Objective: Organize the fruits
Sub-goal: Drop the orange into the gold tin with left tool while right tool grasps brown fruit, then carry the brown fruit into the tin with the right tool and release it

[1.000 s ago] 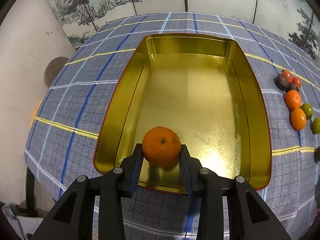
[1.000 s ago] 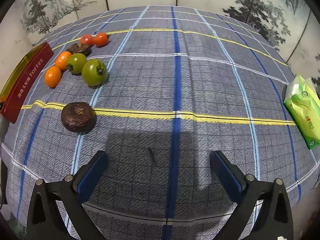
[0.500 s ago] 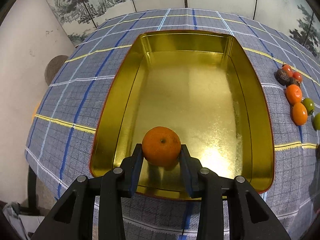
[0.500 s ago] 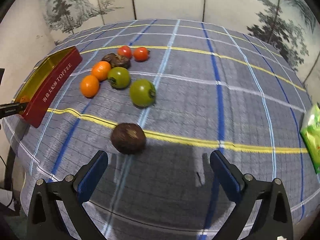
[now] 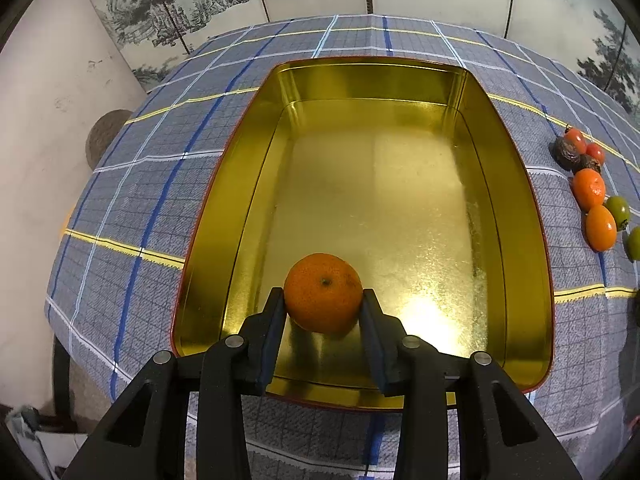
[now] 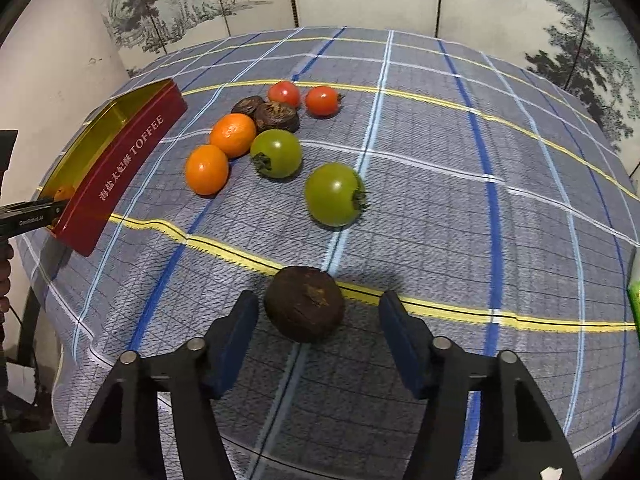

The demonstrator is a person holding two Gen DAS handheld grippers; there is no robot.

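Observation:
My left gripper (image 5: 323, 300) holds a mandarin orange (image 5: 322, 276) just above the near end of the gold tin's floor (image 5: 400, 200). Both pads still touch the fruit, and the jaws are starting to open. In the right wrist view a dark brown wrinkled fruit (image 6: 304, 304) lies on the yellow stripe of the cloth, between the fingers of my right gripper (image 6: 319, 304). Those jaws are closing, with a gap left on each side of the fruit. The tin's red TOFFEE side (image 6: 120, 164) shows at the left.
Beyond the brown fruit lie two green tomatoes (image 6: 333, 194), two oranges (image 6: 206, 169), two red tomatoes (image 6: 322, 100) and two dark fruits (image 6: 276, 117). A green packet (image 6: 634, 300) sits at the right table edge. Painted screens stand behind the table.
My right gripper has moved left to the brown fruit, which now lies between its fingers, and its jaws have narrowed a lot. The left gripper has kept still with the orange.

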